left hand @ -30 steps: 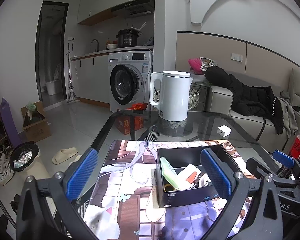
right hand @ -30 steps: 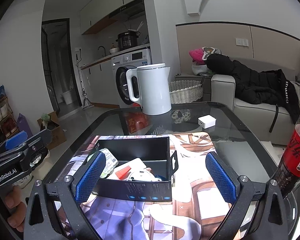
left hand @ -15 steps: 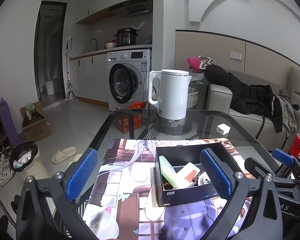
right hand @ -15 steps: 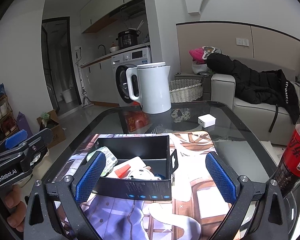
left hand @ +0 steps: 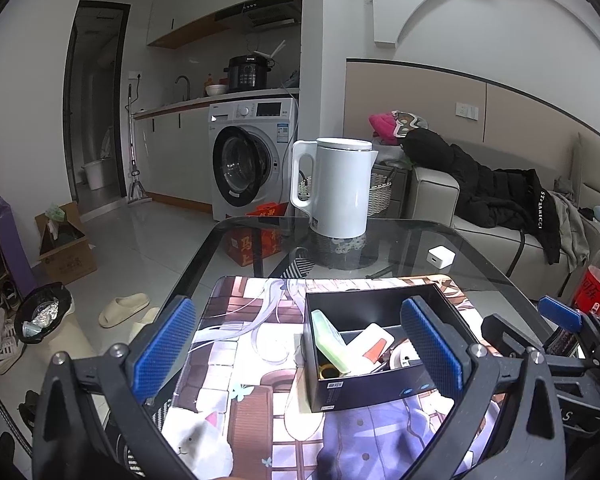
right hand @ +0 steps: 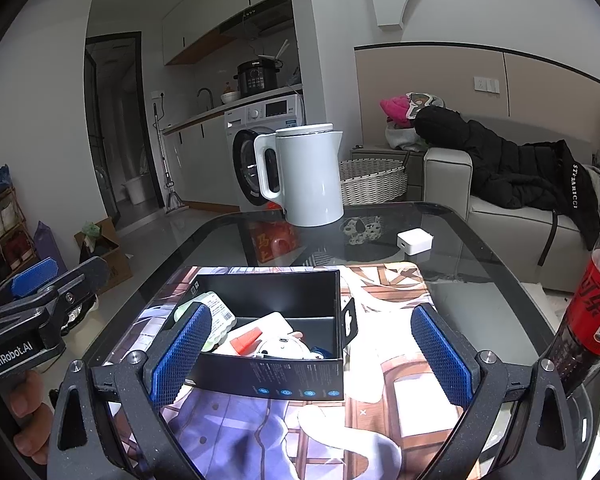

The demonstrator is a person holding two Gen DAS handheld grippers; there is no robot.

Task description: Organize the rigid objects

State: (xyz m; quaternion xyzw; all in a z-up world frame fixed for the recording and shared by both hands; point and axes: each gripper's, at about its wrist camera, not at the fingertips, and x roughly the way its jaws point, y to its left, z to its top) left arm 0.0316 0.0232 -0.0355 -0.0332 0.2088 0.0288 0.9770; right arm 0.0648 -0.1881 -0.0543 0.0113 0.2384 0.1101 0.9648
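I am looking at an open black rectangular cardboard box (right hand: 276, 344) that is sitting on a printed anime-style mat (right hand: 380, 420) on the dark glass surface (right hand: 480, 248); small blue icons are running along its near wall. Inside it, a pale green flat plastic case (left hand: 329, 340) is leaning against the wall on my left, a white card-like packet with a red-orange patch (left hand: 374, 347) is lying beside it, and a round white gadget (right hand: 278, 349) is resting toward the near side; other small pieces underneath are too jumbled to make out. The left tool (left hand: 298, 348) is hanging above the mat with its blue-padded jaws spread wide and gripping nothing, its right finger (left hand: 430, 346) overlapping the box in view, though I cannot tell whether it is touching. The right tool (right hand: 310, 350) is likewise standing wide open and empty, its fingers framing the box from the near side. Past the mat, a tall white electric kettle (right hand: 306, 174) is standing upright near the far edge of the surface, and a small white cube charger (right hand: 414, 241) is lying to its right, apart from the box. A cola bottle with a red label (right hand: 592, 312) is standing just beside the right tool. Beyond the surface, a front-loading washing machine (left hand: 250, 160) and a grey sofa with a black jacket (right hand: 512, 168) are filling the background.
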